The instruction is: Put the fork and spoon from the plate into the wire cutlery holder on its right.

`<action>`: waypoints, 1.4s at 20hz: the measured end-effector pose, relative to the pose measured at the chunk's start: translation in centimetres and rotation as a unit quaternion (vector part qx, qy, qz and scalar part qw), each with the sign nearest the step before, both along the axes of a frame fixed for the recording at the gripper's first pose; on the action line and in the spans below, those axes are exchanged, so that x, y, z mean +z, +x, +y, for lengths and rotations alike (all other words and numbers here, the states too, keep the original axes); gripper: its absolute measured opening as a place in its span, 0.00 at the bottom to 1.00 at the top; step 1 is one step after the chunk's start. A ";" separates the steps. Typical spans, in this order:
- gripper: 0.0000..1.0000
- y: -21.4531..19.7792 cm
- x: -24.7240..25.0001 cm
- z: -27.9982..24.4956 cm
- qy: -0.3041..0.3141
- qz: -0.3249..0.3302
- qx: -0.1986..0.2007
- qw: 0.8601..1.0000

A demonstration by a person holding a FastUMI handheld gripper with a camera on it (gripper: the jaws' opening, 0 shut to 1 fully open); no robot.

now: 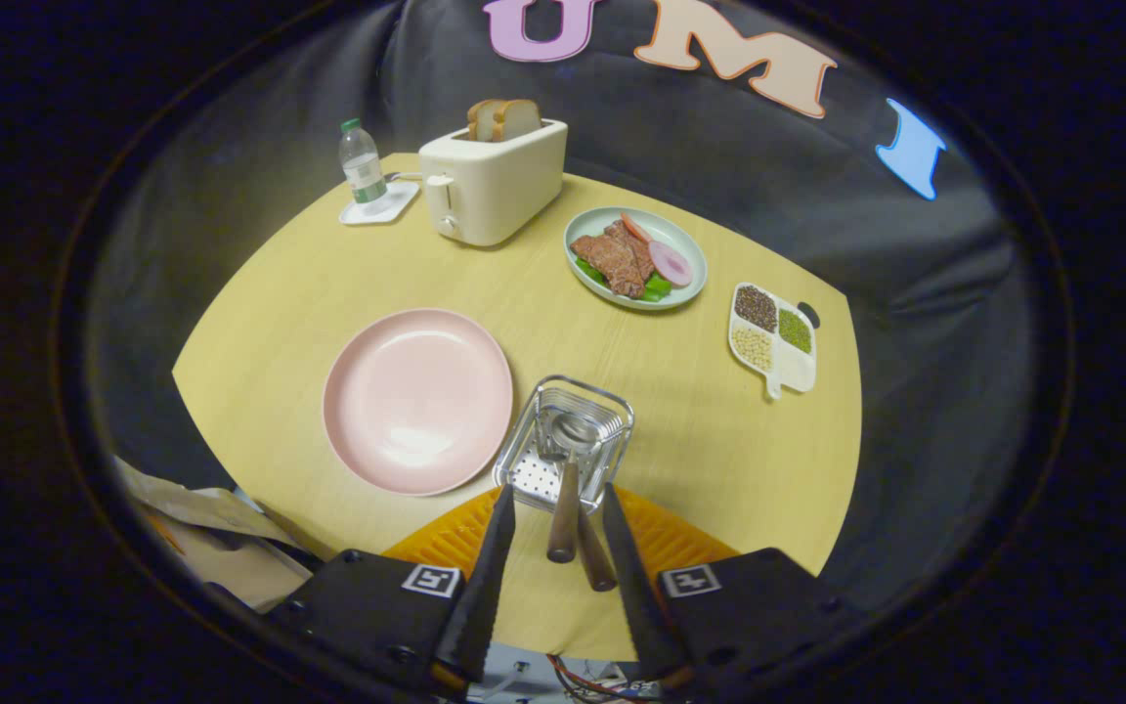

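The pink plate (416,399) lies bare on the round wooden table. To its right stands the wire cutlery holder (614,409), just ahead of my fingers. Two utensils with brown wooden handles stand in it, leaning back toward me. The spoon (563,513) shows its metal bowl down inside the holder. The second handle (595,562), which I take to be the fork's, lies beside it, its head hidden. My gripper (558,489) is open; both handles rise in the gap between the fingers, and neither finger presses on them.
An orange ribbed mat (666,536) lies under the near side of the holder. Farther back are a green plate of food (686,293), a divided dish of seeds (798,367), a toaster with bread (495,181) and a water bottle (361,164) on a coaster. Crumpled paper (201,518) sits off the table's near left.
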State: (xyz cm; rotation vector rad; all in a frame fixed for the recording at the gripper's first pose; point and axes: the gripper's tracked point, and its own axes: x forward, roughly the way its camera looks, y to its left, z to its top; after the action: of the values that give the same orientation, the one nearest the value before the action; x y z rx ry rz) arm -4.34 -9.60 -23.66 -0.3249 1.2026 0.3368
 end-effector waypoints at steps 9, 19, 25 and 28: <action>0.99 0.3 2.7 4.9 0.088 -0.084 -0.066 0.990; 0.99 -0.6 8.0 10.1 0.155 -0.218 -0.098 0.959; 0.99 0.5 12.7 11.1 0.184 -0.330 -0.138 0.916; 0.98 1.0 15.4 10.0 0.173 -0.394 -0.157 0.889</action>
State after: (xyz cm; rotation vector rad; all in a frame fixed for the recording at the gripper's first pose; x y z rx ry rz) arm -3.29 0.44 -8.27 0.0609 0.3628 0.1039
